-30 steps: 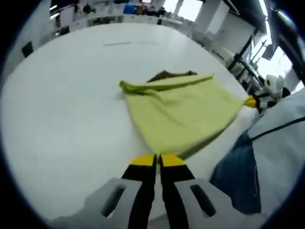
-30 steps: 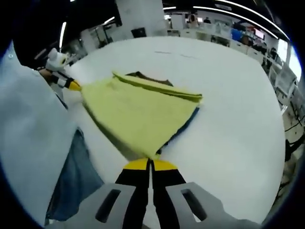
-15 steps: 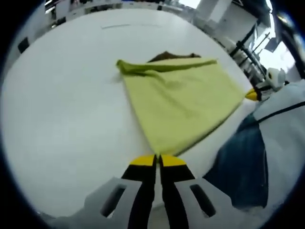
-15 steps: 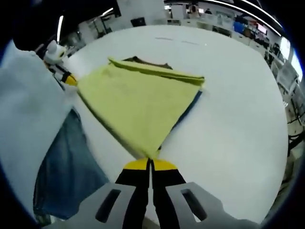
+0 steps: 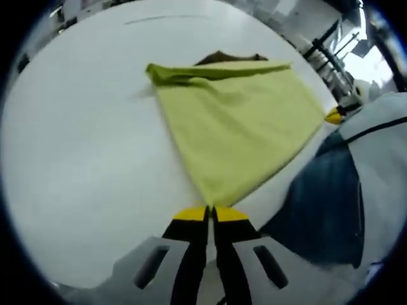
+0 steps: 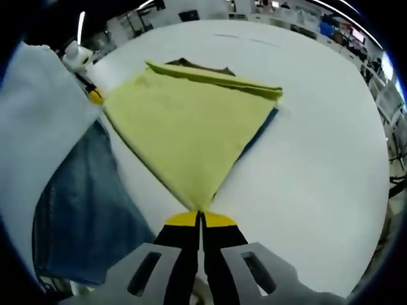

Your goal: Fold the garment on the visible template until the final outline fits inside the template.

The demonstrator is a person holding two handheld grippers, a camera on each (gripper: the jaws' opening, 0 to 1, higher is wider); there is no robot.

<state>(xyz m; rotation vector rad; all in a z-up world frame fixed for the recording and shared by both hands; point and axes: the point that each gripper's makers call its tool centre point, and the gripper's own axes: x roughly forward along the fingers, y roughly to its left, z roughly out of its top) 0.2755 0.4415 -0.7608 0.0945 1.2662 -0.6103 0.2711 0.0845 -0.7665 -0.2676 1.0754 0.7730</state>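
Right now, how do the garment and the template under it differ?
The garment is yellow-green; the template is dark blue. The garment is in full view, held at two corners by the shut left gripper and right gripper, while the template peeks out as a thin strip along one edge. The garment's far edge is bunched in a fold; the strip lies flat. Both rest on the white table.

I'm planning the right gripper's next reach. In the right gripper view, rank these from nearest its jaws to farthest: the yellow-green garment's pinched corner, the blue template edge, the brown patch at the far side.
1. The yellow-green garment's pinched corner, right at the jaws of the right gripper.
2. The blue template edge, peeking out along the garment's right side.
3. The brown patch, beyond the garment's far fold.
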